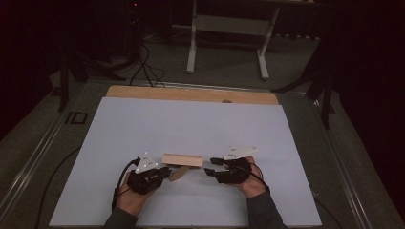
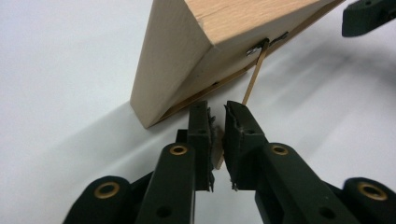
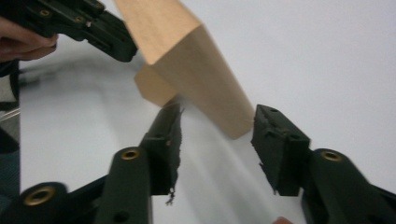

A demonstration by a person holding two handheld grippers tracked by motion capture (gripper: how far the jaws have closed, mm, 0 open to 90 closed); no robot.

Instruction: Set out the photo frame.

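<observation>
Pinching the thin prop leg [image 1: 179, 173] of a wooden frame [image 1: 181, 160] with the left gripper [image 1: 167, 171], jaws drawn almost together on the tan strip and pads pressing its two faces. Seeing, in the left gripper view, that leg [image 2: 254, 77] running up and away from the left gripper [image 2: 217, 126] to a small metal hinge on the frame's [image 2: 187, 60] back, just ahead of the tips and slightly to their right.

Standing the frame on its long edge on the white board [image 1: 191, 124], directly between the two grippers, long axis running straight from one to the other and top leaning away from both hands.

Holding the right gripper [image 1: 208, 167] level at the frame's other end, jaws part-way open and gripping nothing. Straddling, in the right gripper view, the near end of the frame [image 3: 201, 70] with the right gripper [image 3: 219, 112]: one jaw close by the lower corner, the other standing clear of the end face, a gap of white board showing between.

Judging the coming move as turning on that end-on line-up: frame end lying dead ahead of the right gripper and nearer to it than to the left, so needing only a short push forward along the long axis before closing, with the left gripper steadying the leg behind.
</observation>
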